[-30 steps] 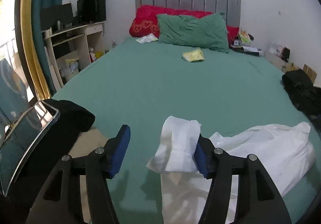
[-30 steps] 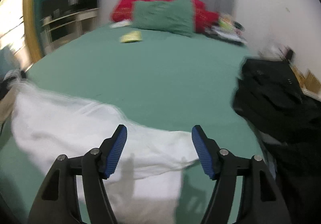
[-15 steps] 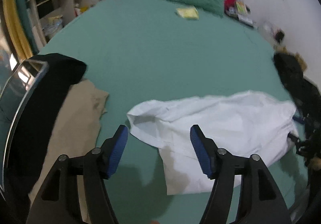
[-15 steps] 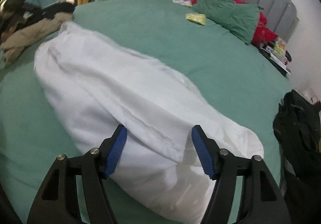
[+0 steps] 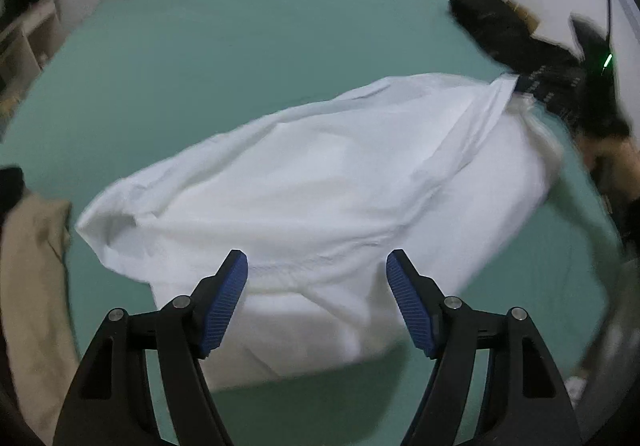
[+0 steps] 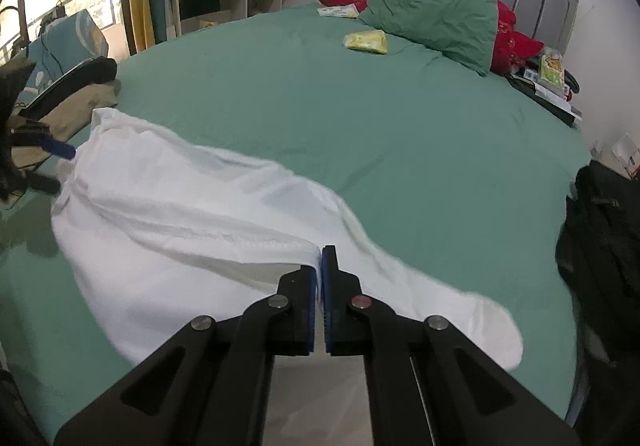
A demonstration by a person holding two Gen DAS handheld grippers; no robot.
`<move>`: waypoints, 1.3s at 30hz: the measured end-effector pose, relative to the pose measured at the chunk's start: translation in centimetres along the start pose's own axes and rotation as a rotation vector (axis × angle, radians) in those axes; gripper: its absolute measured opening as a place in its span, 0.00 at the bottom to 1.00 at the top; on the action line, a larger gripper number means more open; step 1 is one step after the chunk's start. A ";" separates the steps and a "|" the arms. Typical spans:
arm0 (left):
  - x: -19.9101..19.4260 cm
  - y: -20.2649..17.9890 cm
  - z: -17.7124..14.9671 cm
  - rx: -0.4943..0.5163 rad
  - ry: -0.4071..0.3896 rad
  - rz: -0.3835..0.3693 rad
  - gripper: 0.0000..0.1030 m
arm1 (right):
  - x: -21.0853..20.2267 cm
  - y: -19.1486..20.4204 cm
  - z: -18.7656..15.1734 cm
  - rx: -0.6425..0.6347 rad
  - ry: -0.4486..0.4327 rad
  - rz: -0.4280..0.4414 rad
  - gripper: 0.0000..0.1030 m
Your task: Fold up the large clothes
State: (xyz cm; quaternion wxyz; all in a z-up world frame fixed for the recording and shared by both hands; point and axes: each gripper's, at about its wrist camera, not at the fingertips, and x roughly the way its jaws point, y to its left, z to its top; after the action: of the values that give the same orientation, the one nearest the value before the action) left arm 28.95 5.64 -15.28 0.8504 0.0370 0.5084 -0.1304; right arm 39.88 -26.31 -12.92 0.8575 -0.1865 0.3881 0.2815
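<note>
White garment [image 5: 320, 182] lies spread and rumpled across the near part of the bed [image 5: 248, 46], well apart from the green pillow [image 6: 436, 20] at the headboard end. Not flat: a ridge runs along it, loose bunching at both ends.

Right tongs [image 6: 321, 278] clenched on a fold of the white garment, the hem edge pinched between the blue pads. From the left wrist view the right tongs [image 5: 532, 84] sit at the garment's far corner, cloth pulled taut toward them; that area is blurred.

Left tongs [image 5: 316, 302] released, jaws wide, hovering above the garment's near edge, nothing between the pads. From the right wrist view only a bit of the left tongs [image 6: 48, 144] shows at the garment's far end, just beside the tan clothing [image 6: 68, 110].

Step, as I judge it: early, laying out and flattening before any fold; one corner gripped, the other not yet. Next move likely calls for the left tongs to drop onto the matching edge or corner, close on a single layer, then both to pull apart to tension the cloth flat. Risk: grabbing two layers in the bunched end. Black bag [image 6: 600, 230] sits beyond the garment on the right side.
</note>
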 end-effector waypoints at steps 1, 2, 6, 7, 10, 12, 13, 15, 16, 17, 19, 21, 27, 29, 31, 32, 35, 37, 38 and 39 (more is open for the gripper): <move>0.5 0.1 0.3 0.001 0.007 0.012 0.73 | 0.3 -0.4 0.5 0.000 0.000 -0.001 0.02; 0.8 0.1 0.7 0.000 0.016 0.010 0.73 | 0.7 -0.9 1.1 0.005 0.001 0.003 0.02; 2.0 0.1 2.9 0.055 0.033 0.040 0.73 | 2.6 -3.0 3.7 0.047 0.011 0.011 0.02; 2.0 0.4 3.6 0.050 0.028 0.040 0.73 | 3.1 -3.5 4.4 0.062 0.014 0.016 0.02; 2.1 1.7 5.8 0.012 -0.021 0.064 0.73 | 4.9 -4.6 6.2 0.102 0.031 0.004 0.02; 2.4 2.7 7.1 -0.018 -0.053 0.106 0.73 | 6.3 -5.5 7.0 0.146 0.058 -0.014 0.02; 2.7 3.2 7.6 -0.033 -0.047 0.136 0.73 | 6.8 -5.7 7.1 0.160 0.074 -0.029 0.02; 3.2 4.2 8.7 -0.049 -0.076 0.186 0.73 | 7.7 -5.9 7.1 0.178 0.104 -0.055 0.02; 3.6 4.6 9.1 -0.054 -0.083 0.221 0.73 | 8.0 -6.1 7.0 0.190 0.119 -0.065 0.03; 3.7 5.0 9.1 -0.064 -0.085 0.251 0.73 | 8.2 -6.3 6.7 0.202 0.140 -0.072 0.03; 3.5 5.9 9.0 -0.089 -0.114 0.292 0.73 | 8.0 -6.7 5.9 0.220 0.173 -0.101 0.08; 2.6 5.9 8.6 -0.096 -0.139 0.324 0.73 | 7.0 -7.2 5.1 0.215 0.174 -0.153 0.19; 2.3 2.0 6.1 0.077 -0.067 0.175 0.73 | 2.2 -8.8 3.6 0.229 0.109 -0.176 0.56; 3.7 1.8 5.5 0.111 0.002 0.184 0.73 | 0.7 -9.1 3.0 0.263 0.088 -0.147 0.56; 5.1 3.1 5.3 0.065 0.072 0.202 0.73 | -0.4 -8.7 2.4 0.301 0.054 -0.033 0.56; 5.4 3.8 5.3 0.026 0.087 0.203 0.73 | -0.4 -8.1 2.1 0.300 0.066 0.032 0.56; 6.1 5.2 6.0 -0.022 0.094 0.196 0.73 | 1.9 -4.9 1.4 0.213 0.176 0.139 0.56; 6.3 6.1 6.6 -0.027 0.064 0.267 0.73 | 4.4 -3.6 0.9 0.201 0.256 0.231 0.56; 6.4 6.9 6.9 -0.048 0.050 0.297 0.73 | 5.6 -3.4 0.7 0.210 0.281 0.247 0.56; 6.6 7.5 7.2 -0.066 0.041 0.298 0.73 | 6.9 -3.7 0.6 0.226 0.300 0.240 0.56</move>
State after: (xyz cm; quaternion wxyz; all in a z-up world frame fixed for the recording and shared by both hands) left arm 40.04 10.18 -18.13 0.8504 0.0867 0.5187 0.0151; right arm 46.22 -26.51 -17.48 0.7660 -0.0815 0.5597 0.3055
